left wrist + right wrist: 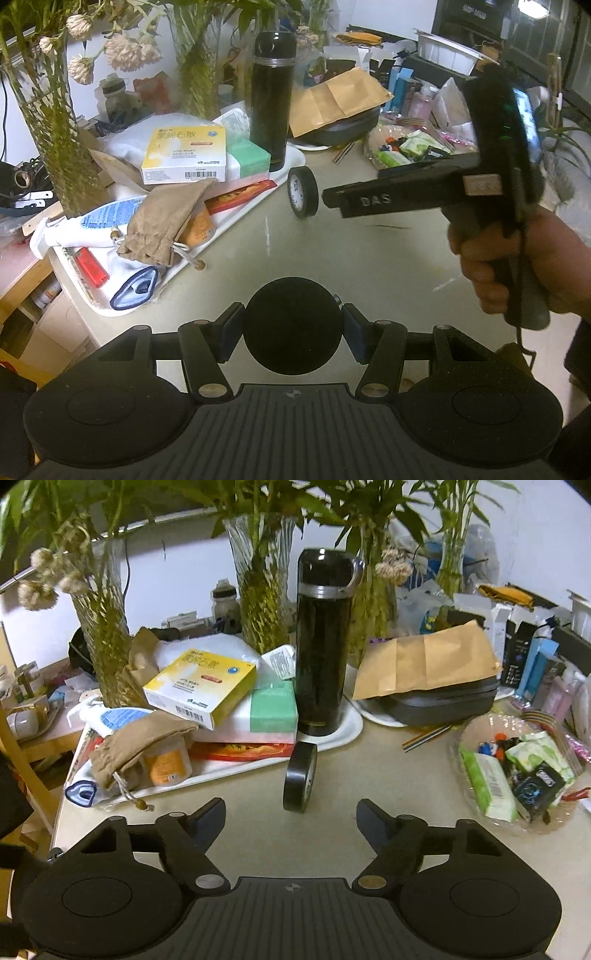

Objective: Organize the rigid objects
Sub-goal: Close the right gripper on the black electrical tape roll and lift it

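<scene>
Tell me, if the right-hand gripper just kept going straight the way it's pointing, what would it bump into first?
Probably the black tape roll, standing on edge on the table just ahead of the open right gripper. Behind it stands the black flask on the white tray. Depth is hard to judge.

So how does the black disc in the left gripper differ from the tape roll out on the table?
The black disc is clamped between the left gripper's pads and shows a plain face with no hole; the tape roll stands free on edge on the table. The roll has an open core with a white printed liner. The right gripper, jaws apart, is lined up in front of the roll, not touching it. Both are round and black.
</scene>
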Demonstrator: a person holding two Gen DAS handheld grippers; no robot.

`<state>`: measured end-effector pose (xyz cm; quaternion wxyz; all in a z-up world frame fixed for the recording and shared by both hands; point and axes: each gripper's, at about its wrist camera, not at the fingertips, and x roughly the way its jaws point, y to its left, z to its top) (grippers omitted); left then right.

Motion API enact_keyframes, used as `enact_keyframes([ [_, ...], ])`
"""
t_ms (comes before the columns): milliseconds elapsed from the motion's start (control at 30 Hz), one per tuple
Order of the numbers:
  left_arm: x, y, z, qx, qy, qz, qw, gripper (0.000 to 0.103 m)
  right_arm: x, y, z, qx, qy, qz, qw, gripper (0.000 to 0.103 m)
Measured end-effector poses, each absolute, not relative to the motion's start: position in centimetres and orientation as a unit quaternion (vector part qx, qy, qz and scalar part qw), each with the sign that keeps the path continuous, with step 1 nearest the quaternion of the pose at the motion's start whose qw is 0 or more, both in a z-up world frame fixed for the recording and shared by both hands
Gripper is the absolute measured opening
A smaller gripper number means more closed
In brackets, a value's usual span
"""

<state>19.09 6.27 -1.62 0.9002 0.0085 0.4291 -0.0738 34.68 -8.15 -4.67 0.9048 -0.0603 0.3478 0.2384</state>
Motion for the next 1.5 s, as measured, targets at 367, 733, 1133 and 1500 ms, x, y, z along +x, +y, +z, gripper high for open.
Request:
enact_keyframes([
  [367,19.5,6.1,-1.4,0.007,0.427,-0.080,0.901,0.056,37.9,-5.7,-6.2,-0.064,0.359,0.239,0.900,0.063],
  [733,19.6,6.0,-1.6,0.009,0.431,-0.082,0.899,0.056,41.0,-4.9,-8.4,-0.051,0.386,0.211,0.897,0.054],
  [1133,19.7,5.9,-1.9,0.014,0.434,-0.082,0.897,0.056,41.2,-4.4,-9.8,-0.066,0.409,0.198,0.889,0.019],
  [1500,19.5,5.7,-2.1,0.021,0.434,-0.076,0.897,0.056,38.6,-6.5,-8.0,-0.075,0.413,0.181,0.889,0.019],
])
